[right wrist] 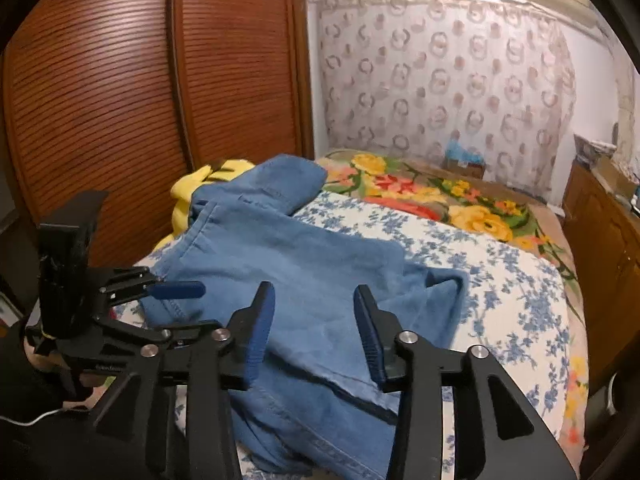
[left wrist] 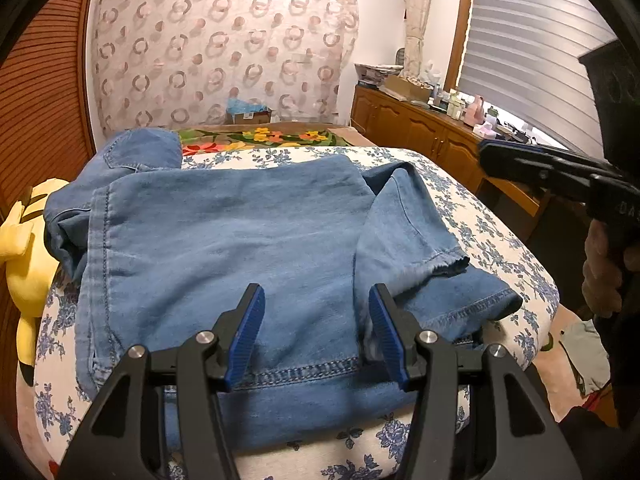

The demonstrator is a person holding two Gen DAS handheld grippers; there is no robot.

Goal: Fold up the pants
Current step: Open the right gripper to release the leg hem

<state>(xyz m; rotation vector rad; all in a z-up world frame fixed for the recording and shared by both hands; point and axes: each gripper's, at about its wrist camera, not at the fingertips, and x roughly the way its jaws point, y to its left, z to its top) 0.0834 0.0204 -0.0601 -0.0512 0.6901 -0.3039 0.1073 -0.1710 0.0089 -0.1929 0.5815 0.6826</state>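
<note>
Left gripper (left wrist: 316, 332) open, low. Right gripper (right wrist: 314, 330) open, raised alongside.

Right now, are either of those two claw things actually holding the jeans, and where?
Neither holds anything. The left gripper hovers open over the pants near a hem, and the right gripper is open above them too.

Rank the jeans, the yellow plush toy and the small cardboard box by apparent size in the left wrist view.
1. jeans, by far the largest, spread over the bed.
2. yellow plush toy, partly cut off at the left edge.
3. cardboard box, the smallest, but it sits far back by the curtain, so distance shrinks it.
</note>
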